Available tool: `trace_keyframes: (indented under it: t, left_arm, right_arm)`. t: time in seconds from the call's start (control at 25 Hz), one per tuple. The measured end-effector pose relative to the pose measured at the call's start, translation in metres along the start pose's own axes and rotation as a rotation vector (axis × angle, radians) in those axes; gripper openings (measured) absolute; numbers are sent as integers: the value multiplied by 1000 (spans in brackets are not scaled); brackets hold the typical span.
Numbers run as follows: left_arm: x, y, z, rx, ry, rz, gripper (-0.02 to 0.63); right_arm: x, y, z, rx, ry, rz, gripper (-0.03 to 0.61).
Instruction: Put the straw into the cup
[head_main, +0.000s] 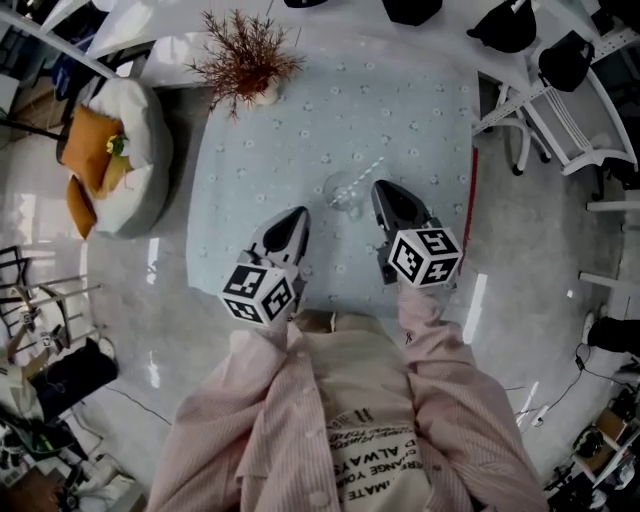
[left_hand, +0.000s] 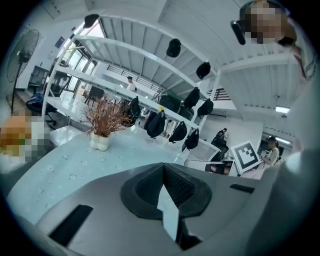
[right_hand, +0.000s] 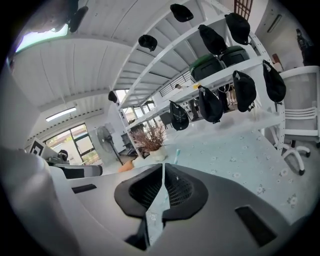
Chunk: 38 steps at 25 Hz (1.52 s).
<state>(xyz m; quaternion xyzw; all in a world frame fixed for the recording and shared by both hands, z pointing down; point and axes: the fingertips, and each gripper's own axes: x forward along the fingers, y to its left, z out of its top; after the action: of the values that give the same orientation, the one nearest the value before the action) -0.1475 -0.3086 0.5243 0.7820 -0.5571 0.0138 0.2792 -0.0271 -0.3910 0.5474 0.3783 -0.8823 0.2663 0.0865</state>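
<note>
The thin, pale translucent plastic straw (head_main: 368, 168) appears to stand in the small clear glass cup (head_main: 343, 190) near the middle of the table, with its upper end leaning out toward 2 o'clock. The head view is too soft to show the lower end inside the glass. In the right gripper view the straw (right_hand: 177, 154) rises just beyond the jaw tips, and part of it shows through the narrow slit lower down. The right gripper (head_main: 382, 192) sits just beside the cup at 3 o'clock. Its dark ribbed jaws (right_hand: 163, 165) are pressed together and nothing is visibly caught between them. The left gripper (head_main: 298, 215) is held at 7 o'clock from the cup, near it but apart from it. In its own view its jaws (left_hand: 163, 165) also meet at the tips and are empty, with only cloth seen past them. The cup stands on a pale blue tablecloth dotted with small flowers (head_main: 420, 110). At 11 o'clock on the cloth is a spray of dry reddish-brown twigs (head_main: 245, 55) in a lumpy white vase (head_main: 265, 95). Off the table at 9 o'clock lies a white beanbag seat (head_main: 140, 170) with orange cushions (head_main: 90, 140) on it — at 3 o'clock, white chairs (head_main: 570, 120). A pink striped shirt (head_main: 260, 420) fills the 6 o'clock edge.
</note>
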Motion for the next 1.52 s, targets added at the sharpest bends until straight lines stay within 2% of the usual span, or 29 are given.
trace_keyframes:
  t: [0.44,0.76,1.08,1.52]
  left_arm:
    - [-12,-28,49,123,-79,-64,0]
    - [-23,-33,77,177,-138,-74,0]
    - [-41,-32,101,204,-207,-51,0]
    - [-56,-15,108,209,-234,5,0]
  right_arm:
    - [-40,24,44,-105,-105,20,0]
    - [-60,40,82,-151,-218,-3,0]
    - [-77,57,105,-188,-301,-16,0]
    - [-75,68,109,-208,-318,-2,0]
